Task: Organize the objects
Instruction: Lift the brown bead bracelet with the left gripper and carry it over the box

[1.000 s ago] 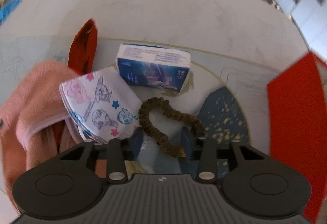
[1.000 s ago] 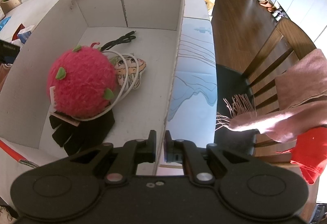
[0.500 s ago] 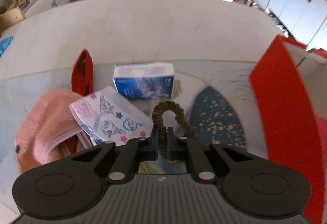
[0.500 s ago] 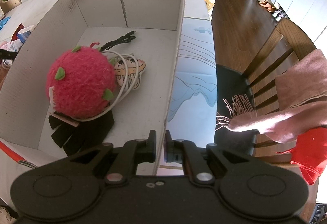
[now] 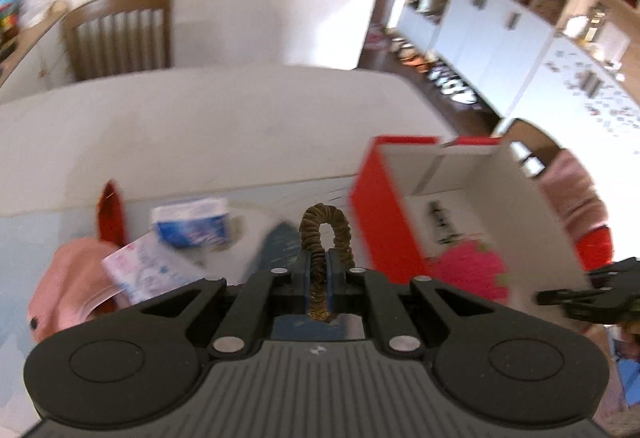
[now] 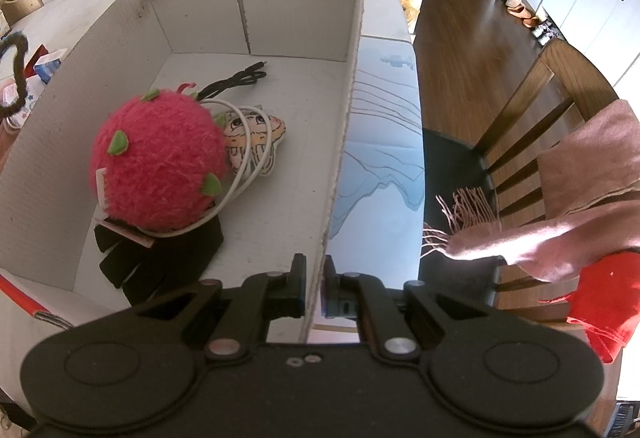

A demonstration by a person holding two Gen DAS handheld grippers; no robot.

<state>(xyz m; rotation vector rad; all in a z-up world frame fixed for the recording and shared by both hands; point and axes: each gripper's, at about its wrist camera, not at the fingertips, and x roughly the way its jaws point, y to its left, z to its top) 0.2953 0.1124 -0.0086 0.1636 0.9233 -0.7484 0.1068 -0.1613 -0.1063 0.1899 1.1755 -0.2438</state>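
Lifted clear of the bench (image 5: 224,118) since a second ago, the brown hair scrunchie (image 5: 325,238) hangs pinched in the left hand-held gripper (image 5: 320,278), evidently bound for the cardboard box (image 6: 120,38) at right; the right hand-held gripper (image 6: 314,290) clamps the box's near-right wall, steadying it.

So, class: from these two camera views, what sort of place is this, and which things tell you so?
Most likely a home dining room or kitchen area. A wooden dining chair draped with a scarf stands at the table, white cupboards line the wall, and shoes sit on the wooden floor.
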